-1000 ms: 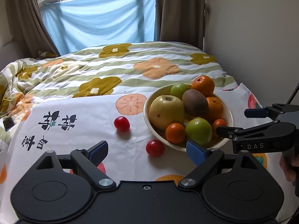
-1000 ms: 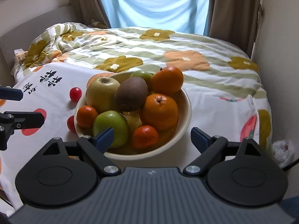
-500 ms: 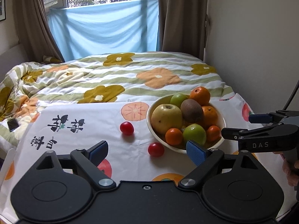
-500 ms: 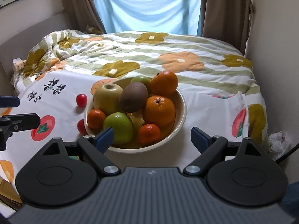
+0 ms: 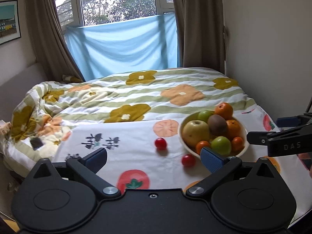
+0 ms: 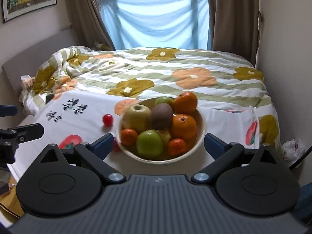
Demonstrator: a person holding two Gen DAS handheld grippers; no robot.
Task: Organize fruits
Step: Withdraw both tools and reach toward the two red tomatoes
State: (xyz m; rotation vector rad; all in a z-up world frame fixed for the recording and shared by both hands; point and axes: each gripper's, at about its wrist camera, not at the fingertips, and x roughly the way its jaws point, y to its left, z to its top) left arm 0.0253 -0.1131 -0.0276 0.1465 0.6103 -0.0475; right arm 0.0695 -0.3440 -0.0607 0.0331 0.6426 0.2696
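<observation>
A cream bowl [image 5: 244, 149] [image 6: 201, 134] stands on a white fruit-print cloth [image 5: 126, 146]. It is piled with a yellow apple [image 5: 196, 132], a kiwi [image 6: 161, 116], green apples, oranges and small tangerines. Two red cherry tomatoes lie on the cloth left of the bowl, one farther [image 5: 160, 143] [image 6: 107, 119] and one nearer [image 5: 188, 160]. My left gripper [image 5: 154, 157] is open and empty, raised over the cloth's near side. My right gripper [image 6: 159, 143] is open and empty, raised in front of the bowl; it also shows at the right of the left wrist view.
The cloth lies on a bed with a flowered, striped quilt [image 5: 136, 93]. A wall [image 5: 273, 48] runs close along the right. Curtains and a blue sheet [image 5: 126, 44] hang at the window behind. A small dark object [image 5: 36, 143] lies on the quilt at left.
Both grippers have pulled back and risen away from the bowl, so the bowl and tomatoes look smaller and more of the room shows. Both stayed open; no fruit moved.
</observation>
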